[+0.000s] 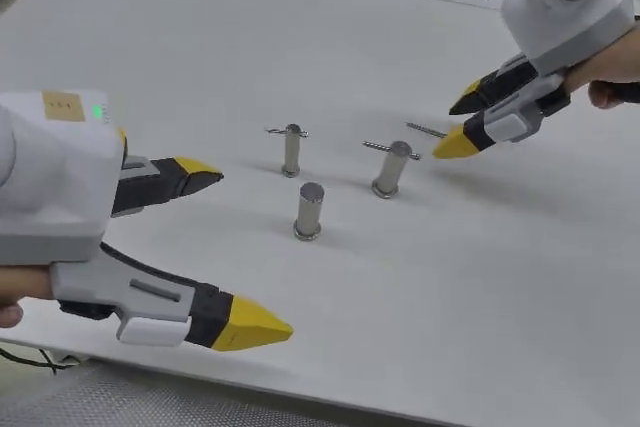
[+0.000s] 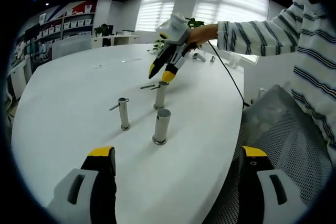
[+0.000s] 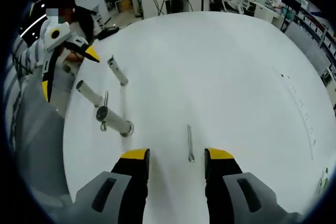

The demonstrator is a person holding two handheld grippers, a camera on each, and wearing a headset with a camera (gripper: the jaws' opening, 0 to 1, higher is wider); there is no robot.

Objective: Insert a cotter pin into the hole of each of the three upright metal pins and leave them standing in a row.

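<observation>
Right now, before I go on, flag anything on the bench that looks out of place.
Nothing is toppled. But the three metal pins form a triangle, not a row; the front pin has no cotter pin, and a loose cotter pin lies flat on the table before the open right gripper.

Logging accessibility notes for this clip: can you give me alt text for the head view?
Three upright metal pins stand on a white table; two carry cotter pins, the nearest pin none. The open right hand-held gripper points at a loose cotter pin on the table; the open left hand-held gripper sits in the foreground.
</observation>
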